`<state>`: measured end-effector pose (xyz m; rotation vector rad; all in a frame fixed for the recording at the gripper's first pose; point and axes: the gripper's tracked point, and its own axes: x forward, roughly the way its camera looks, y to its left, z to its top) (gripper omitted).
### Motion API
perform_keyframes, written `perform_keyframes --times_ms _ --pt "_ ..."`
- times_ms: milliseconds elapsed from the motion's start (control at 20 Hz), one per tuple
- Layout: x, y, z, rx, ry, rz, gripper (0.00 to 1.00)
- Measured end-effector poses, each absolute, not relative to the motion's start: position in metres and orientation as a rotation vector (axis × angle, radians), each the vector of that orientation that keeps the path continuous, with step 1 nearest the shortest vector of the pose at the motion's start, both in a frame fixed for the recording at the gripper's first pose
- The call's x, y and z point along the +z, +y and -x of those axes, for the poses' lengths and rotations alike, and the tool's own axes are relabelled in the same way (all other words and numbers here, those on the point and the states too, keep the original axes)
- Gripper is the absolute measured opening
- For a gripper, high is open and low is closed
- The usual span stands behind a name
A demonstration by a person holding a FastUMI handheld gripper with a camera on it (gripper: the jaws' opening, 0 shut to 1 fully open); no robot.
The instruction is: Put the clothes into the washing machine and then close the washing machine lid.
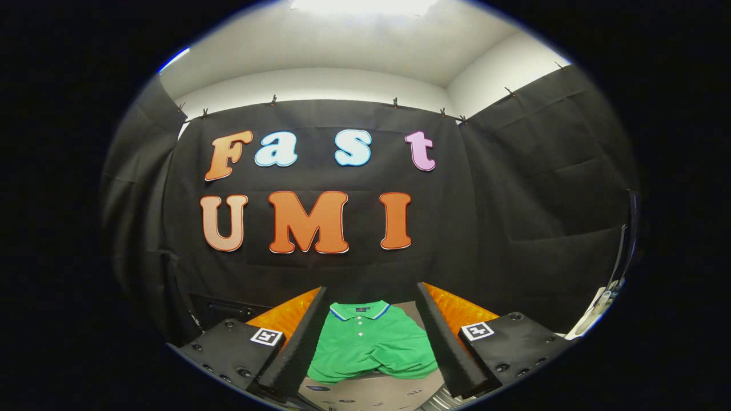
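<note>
Your gripper (371,337) was spread wide with nothing between its fingers (297,348), hovering above the green polo shirt (371,345). The shirt lay flat on the table (371,394), collar toward the far edge, seen between and just ahead of the fingers. You'd have done well to drop straight down and pinch a bunched fold near the hem. Behind it hung the black cloth wall (514,228)
</note>
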<state>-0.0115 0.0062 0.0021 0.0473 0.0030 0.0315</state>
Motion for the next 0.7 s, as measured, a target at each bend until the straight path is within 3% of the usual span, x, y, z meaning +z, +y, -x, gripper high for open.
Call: perform_keyframes --times_ms 400,700 --pt "0.003 0.017 -0.005 0.073 0.041 -0.037 0.98" --pt "-0.008 0.032 -0.063 0.176 0.215 -0.011 0.98"
